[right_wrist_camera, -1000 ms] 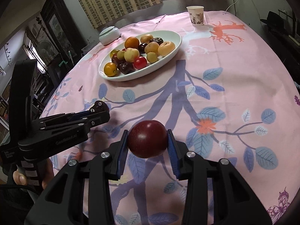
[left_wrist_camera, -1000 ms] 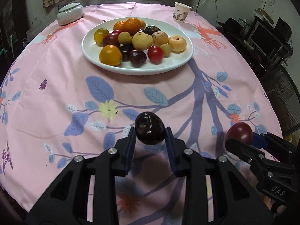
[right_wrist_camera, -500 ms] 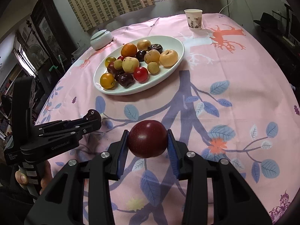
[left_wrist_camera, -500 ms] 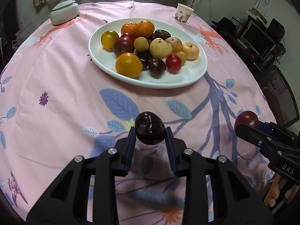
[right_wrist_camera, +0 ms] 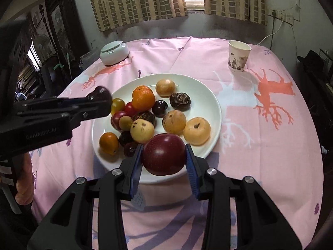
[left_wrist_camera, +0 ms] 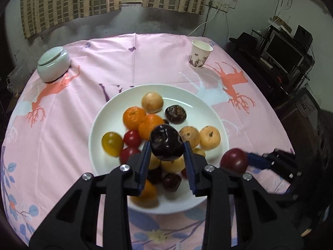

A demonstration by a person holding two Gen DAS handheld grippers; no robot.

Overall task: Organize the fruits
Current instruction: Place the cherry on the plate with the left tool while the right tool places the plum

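My left gripper is shut on a dark purple plum and holds it above the middle of the white plate, which carries several fruits. My right gripper is shut on a red plum and holds it over the plate's near rim. In the left wrist view the red plum shows at the plate's right edge. In the right wrist view the dark plum shows over the plate's left edge.
A paper cup stands behind the plate at the right, a pale green lidded jar at the back left. The pink floral tablecloth covers the round table. Dark furniture and a monitor stand off the right edge.
Both grippers have moved forward from the near part of the table to over the plate, each still holding its plum. The left one has advanced furthest, over the piled fruit.
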